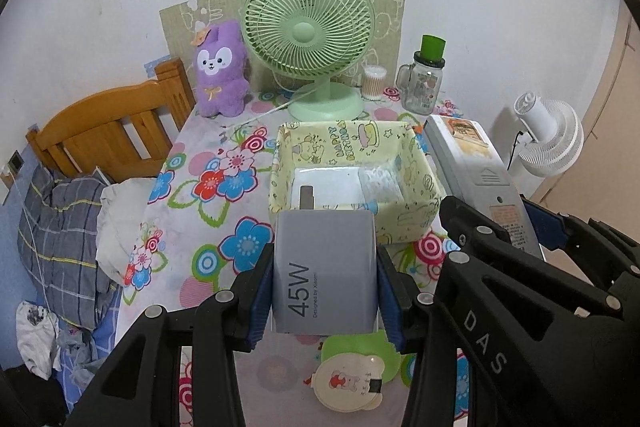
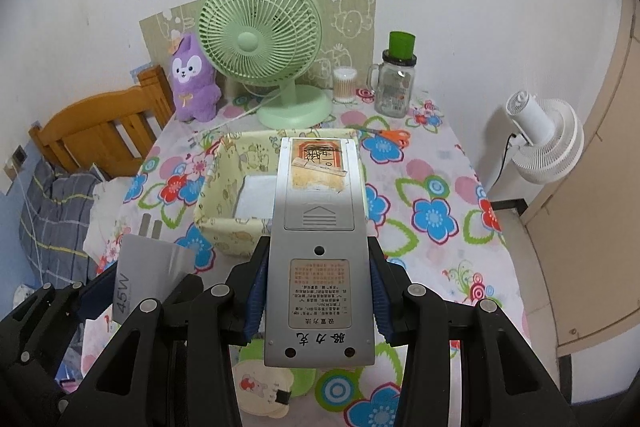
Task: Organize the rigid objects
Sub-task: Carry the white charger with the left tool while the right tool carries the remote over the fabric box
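My left gripper is shut on a grey 45W charger, prongs pointing forward, held above the floral table just in front of a yellow cartoon-print box. The charger also shows in the right wrist view. My right gripper is shut on a grey remote control, back side up, its far end over the box. The remote also shows at the right of the left wrist view. A white flat item and a clear packet lie inside the box.
A green desk fan, a purple plush, a cotton swab jar and a glass mug jar stand at the back. Orange scissors lie right of the box. A round cartoon case lies below my grippers. A bed is on the left.
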`<state>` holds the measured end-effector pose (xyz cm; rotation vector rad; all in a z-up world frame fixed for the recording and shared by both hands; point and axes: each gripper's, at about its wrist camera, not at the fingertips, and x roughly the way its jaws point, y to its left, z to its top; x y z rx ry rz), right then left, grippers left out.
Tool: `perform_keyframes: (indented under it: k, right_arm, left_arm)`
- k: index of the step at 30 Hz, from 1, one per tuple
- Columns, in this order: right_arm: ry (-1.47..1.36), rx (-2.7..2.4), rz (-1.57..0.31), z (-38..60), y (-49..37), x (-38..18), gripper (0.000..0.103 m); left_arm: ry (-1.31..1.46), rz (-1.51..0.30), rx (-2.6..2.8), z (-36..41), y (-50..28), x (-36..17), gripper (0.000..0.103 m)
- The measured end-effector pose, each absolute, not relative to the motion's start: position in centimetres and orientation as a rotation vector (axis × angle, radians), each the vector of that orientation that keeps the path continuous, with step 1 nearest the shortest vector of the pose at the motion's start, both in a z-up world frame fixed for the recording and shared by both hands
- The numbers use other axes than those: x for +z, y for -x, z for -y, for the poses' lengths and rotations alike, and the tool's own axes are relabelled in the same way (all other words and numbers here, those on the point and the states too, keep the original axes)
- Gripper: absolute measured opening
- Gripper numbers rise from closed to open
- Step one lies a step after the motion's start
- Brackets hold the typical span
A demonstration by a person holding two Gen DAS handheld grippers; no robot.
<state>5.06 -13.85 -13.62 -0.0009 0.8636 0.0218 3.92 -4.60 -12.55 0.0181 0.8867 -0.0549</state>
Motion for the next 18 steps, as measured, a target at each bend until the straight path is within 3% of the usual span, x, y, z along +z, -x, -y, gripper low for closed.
perform_keyframes:
  k: [18]
  right_arm:
    - [0.001, 0.000, -0.855, 14.7, -8.5, -13.1, 0.048]
  left_arm:
    - [-0.026, -0.873, -0.072, 5.7, -7.4, -12.1, 0.048]
